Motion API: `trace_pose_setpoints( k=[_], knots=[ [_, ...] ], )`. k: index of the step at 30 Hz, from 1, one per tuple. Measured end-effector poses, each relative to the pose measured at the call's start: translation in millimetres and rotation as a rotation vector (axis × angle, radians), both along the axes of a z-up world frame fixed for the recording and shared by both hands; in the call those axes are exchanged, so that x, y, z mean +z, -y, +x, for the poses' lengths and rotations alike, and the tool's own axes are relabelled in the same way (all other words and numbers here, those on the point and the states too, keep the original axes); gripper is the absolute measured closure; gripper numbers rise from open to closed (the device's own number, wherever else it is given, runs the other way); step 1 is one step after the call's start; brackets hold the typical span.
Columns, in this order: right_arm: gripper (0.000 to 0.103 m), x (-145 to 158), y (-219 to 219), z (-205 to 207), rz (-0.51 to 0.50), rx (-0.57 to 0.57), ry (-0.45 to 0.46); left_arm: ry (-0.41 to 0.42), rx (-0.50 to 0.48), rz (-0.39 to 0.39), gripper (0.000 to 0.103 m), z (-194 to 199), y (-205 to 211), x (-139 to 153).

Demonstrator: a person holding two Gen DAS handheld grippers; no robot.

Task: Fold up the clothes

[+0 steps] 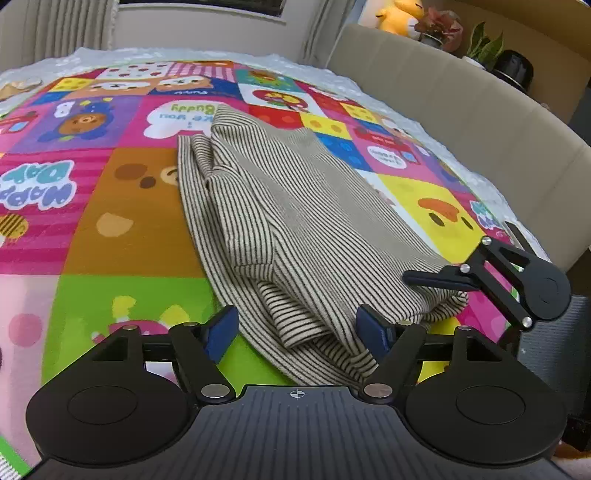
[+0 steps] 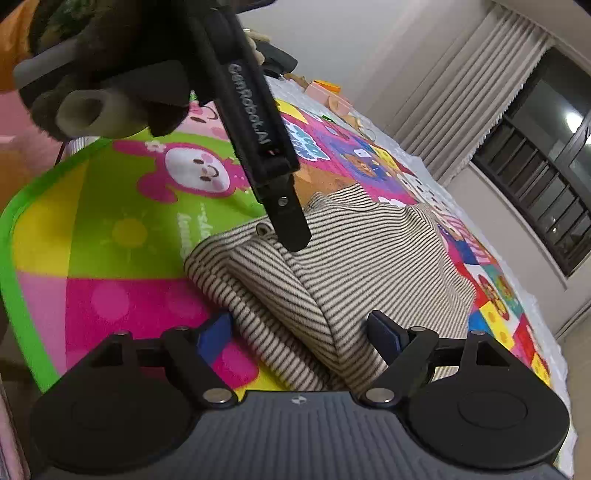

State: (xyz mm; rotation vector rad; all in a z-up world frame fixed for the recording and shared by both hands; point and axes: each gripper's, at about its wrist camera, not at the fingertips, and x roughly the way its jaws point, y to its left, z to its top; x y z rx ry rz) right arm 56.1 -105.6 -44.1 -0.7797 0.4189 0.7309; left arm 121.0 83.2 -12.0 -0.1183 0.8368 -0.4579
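A striped beige garment (image 1: 295, 221) lay partly folded on a colourful patchwork play mat (image 1: 110, 229), filling the centre of the left wrist view and running from mid-frame down to the lower edge. In the right wrist view the same garment (image 2: 351, 269) sat in the middle, its bunched folds reaching toward the bottom of the frame.

The left gripper (image 1: 297, 328) stood at the bottom centre of its own view, blue-padded fingers (image 1: 221, 332) spread wide, with the near hem of the cloth lying between them. Seen from the right wrist camera, the left gripper (image 2: 291, 236) came down from the upper left, its tip touching the top fold.

The right gripper (image 2: 301, 332) was likewise spread apart at lower centre, the cloth edge between its pads. In the left wrist view it (image 1: 424, 277) appeared at the right, at the garment's corner.

A beige headboard (image 1: 461, 110) curved along the upper right, with a yellow plush toy (image 1: 399, 14) above it.
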Motion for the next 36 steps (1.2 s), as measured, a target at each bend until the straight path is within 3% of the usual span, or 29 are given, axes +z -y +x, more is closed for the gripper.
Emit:
trace_pose_setpoints(
  k=[5, 10, 16, 19, 23, 26, 29, 30, 36],
  knots=[
    [0.023, 0.9, 2.6, 5.0, 0.045, -0.030, -0.045, -0.003, 0.000, -0.005, 0.023, 0.4, -2.4, -1.1],
    [0.034, 7.6, 16.5, 20.3, 0.175, -0.108, -0.185, 0.006, -0.007, 0.005, 0.019, 0.0, -2.9, 0.0],
    [0.043, 18.4, 52.3, 52.9, 0.399, -0.198, -0.426, 0.060, -0.045, 0.068, 0.009, -9.9, -11.9, 10.0],
    [0.043, 15.9, 67.7, 66.7, 0.513, -0.245, -0.550, 0.072, -0.106, 0.111, 0.008, -17.7, -14.0, 10.7],
    [0.043, 11.4, 81.7, 75.0, 0.602, -0.282, -0.639, 0.060, -0.200, 0.183, 0.007, -22.7, 1.0, 0.8],
    [0.043, 13.9, 78.9, 75.3, 0.581, -0.277, -0.609, 0.060, -0.214, 0.228, 0.007, -19.0, 17.3, -9.7],
    [0.038, 21.0, 63.1, 58.6, 0.481, -0.241, -0.469, 0.070, -0.149, 0.244, 0.007, -6.7, 26.2, -14.8],
    [0.033, 23.3, 60.0, 48.9, 0.443, -0.223, -0.407, 0.071, -0.124, 0.242, 0.007, -1.9, 27.4, -15.5],
    [0.024, 13.2, 45.7, 7.7, 0.179, -0.156, -0.025, 0.021, -0.027, 0.074, 0.005, 19.8, 10.0, -2.6]
  ],
)
